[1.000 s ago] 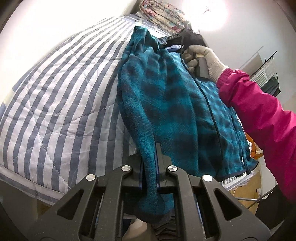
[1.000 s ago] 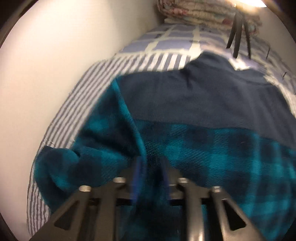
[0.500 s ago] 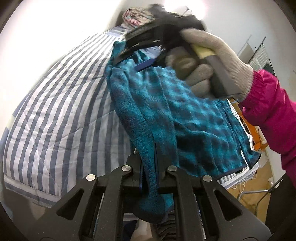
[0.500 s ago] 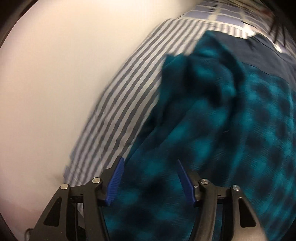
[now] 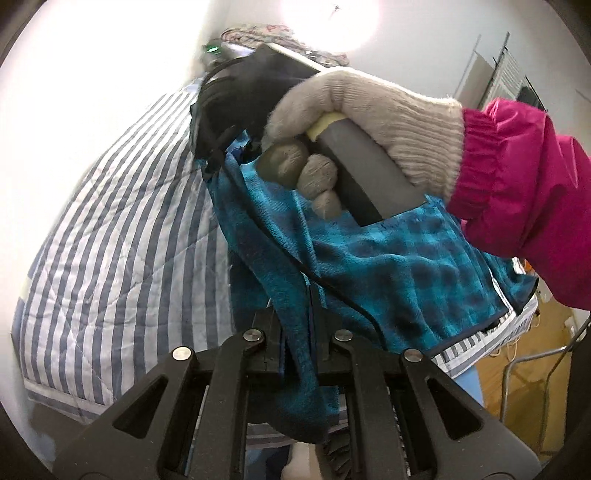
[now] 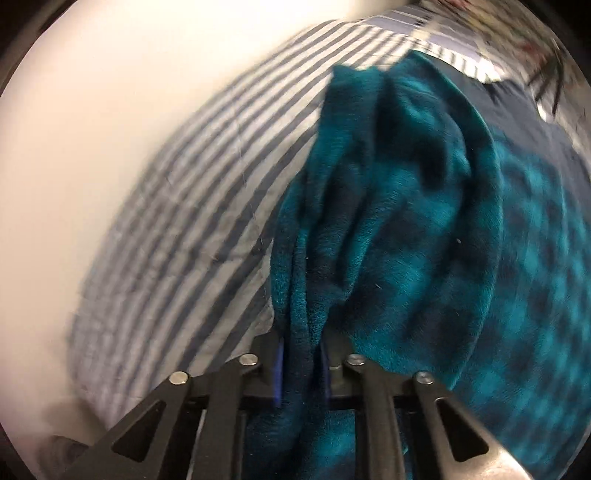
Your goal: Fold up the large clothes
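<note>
The left gripper (image 5: 295,332) is clenched on a bunched fold of the teal plaid fleece jacket (image 5: 406,273). The right gripper (image 6: 301,354), whose jaws have just been closing, pinches another fold of the jacket's edge between its blue pads. The jacket lies on a blue-and-white striped quilt (image 5: 122,258) covering a bed beside a white wall (image 6: 92,129). A gloved hand (image 5: 369,122) in a magenta sleeve (image 5: 528,199) grips the right tool's handle. Folded floral bedding (image 5: 266,31) sits at the far end; wooden floor (image 5: 517,373) shows beyond the bed.

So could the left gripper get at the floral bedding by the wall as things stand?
Probably not: the left gripper is shut on the fleece, and the gloved hand sits between it and the floral bedding.
</note>
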A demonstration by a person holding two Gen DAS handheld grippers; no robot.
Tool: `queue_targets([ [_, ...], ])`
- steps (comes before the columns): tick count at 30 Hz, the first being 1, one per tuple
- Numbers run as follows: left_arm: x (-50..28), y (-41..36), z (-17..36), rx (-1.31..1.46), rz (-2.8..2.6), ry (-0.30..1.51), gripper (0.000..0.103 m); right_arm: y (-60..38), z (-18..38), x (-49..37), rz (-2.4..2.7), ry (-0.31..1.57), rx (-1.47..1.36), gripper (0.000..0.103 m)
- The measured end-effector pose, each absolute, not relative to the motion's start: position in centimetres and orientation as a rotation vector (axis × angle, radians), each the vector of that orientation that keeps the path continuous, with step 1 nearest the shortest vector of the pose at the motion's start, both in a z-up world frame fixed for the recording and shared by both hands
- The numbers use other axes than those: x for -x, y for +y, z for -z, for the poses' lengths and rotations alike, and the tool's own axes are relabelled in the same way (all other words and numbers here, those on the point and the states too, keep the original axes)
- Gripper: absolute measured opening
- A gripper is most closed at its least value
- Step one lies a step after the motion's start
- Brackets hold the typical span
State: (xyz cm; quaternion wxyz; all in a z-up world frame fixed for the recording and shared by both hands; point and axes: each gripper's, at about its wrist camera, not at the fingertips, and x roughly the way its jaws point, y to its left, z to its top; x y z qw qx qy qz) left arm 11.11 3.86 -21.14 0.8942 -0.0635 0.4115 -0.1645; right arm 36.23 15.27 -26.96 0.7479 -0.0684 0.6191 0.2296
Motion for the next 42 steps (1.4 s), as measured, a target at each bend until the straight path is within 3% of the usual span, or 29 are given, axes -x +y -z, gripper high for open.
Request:
queue_targets([
  [8,-10.2,-1.4,19.5,-0.035,0.371,0.808,0.005,3.4,24.3,-35.5,-0.649,1.186,-0.426,0.01],
  [15,-10.7,-6.9,20.2,-0.185,0.428,0.834,0.005,-7.6,29.2,-31.0,-0.571,1.051,-0.844,0.01],
  [20,-11.2,-9.5,22.2,-0.228,0.457,0.887,0.005,-10.0,31.3,-29.8,-0.447,1.12,-0.747,0.01],
  [30,-12.1,-8.3,22.1,-0.105,0.491,0.946,0.006,-6.2,29.4,-31.9,-0.398,1.183,-0.539,0.01],
  [32,-11.6,-7.4,21.6,-0.069,0.503,0.951,0.01,-5.5,29.0,-32.2,-0.405,1.18,-0.529,0.018],
  [34,-10.6,-6.0,20.5,0.006,0.544,0.955,0.023,-5.3,27.9,-32.9,-0.406,1.167,-0.52,0.028],
  [42,-6.2,2.3,15.6,0.131,0.574,0.847,0.023,-5.5,21.2,-26.3,-0.421,1.103,-0.358,0.04],
])
